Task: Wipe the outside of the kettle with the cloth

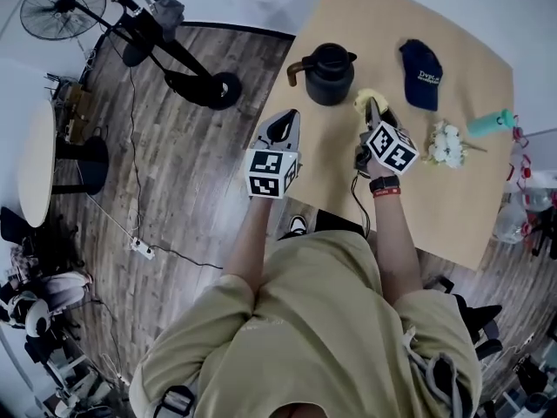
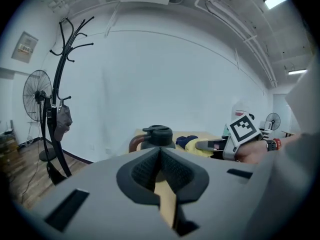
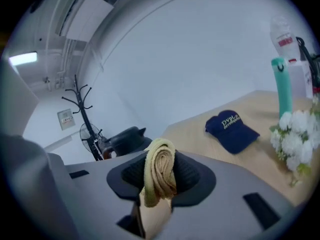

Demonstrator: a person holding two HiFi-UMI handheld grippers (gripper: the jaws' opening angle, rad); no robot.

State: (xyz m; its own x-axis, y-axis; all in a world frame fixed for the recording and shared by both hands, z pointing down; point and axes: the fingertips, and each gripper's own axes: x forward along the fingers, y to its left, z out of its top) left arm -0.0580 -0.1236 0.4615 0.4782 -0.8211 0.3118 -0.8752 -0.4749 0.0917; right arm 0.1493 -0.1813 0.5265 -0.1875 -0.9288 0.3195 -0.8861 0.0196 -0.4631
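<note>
The left gripper (image 1: 285, 129) was over the table's (image 1: 452, 200) left edge, jaws together with nothing between. The right gripper (image 1: 372, 111) pinched the cloth (image 3: 160, 170). Both arms reached forward.

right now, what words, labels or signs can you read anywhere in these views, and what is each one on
Navy cap: two lines of yellow print; the first starts with "D", the rest is too blurred to read.
Wall notice: too small to read.
Bottle label: red and white, too blurred to read.
Marker cubes: black-and-white square patterns only, no letters.
</note>
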